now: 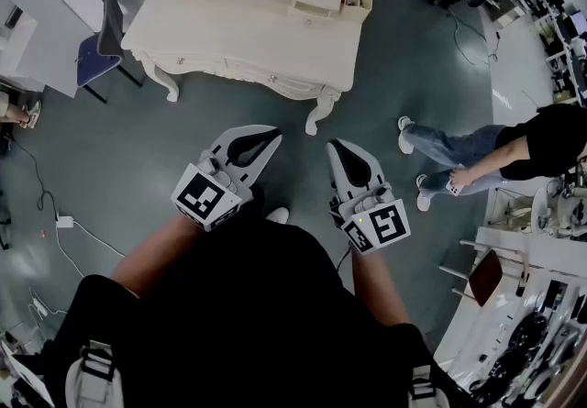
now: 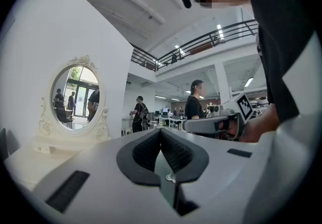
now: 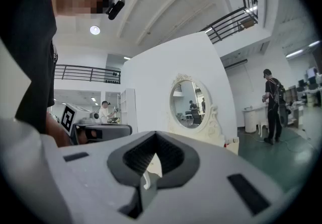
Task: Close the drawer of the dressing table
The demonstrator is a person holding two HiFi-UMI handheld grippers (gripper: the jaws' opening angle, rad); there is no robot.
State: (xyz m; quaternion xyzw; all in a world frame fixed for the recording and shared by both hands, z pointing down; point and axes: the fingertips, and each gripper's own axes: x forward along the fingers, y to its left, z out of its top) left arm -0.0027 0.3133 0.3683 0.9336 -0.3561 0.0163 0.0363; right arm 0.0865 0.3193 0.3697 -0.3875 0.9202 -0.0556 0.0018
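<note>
Dressing table [image 1: 248, 26], cream, carved curved legs, stands on the dark floor [image 1: 138, 168]; its drawer front [image 1: 266, 74] runs along the table edge nearest the person, small knobs on it; can't tell from the head view whether the drawer sticks out. Oval mirror [image 2: 75, 97] in a carved frame sits at the back of the tabletop, also seen in the right gripper view [image 3: 187, 103]. Left tongs [image 1: 266, 136] are held level in front of the dressing table, well apart from it, tips toward the drawer side; in their own view [image 2: 161, 131] the dark ribbed pads are pressed together at the tip, nothing between. Right tongs [image 1: 335, 148] are just beside the left ones, same side of the dressing table, near its right front leg but not touching; own view [image 3: 155, 135] shows them pressed together too, empty. Each pair shows in the other's view, marker cube visible. Blue chair [image 1: 96, 53] stands at the dressing table's left end. A person in black top and jeans [image 1: 495, 154] stands to the right of the dressing table, apart from it. White cable [image 1: 64, 221] lies on the floor, left of the dressing table and nearer the wearer.
</note>
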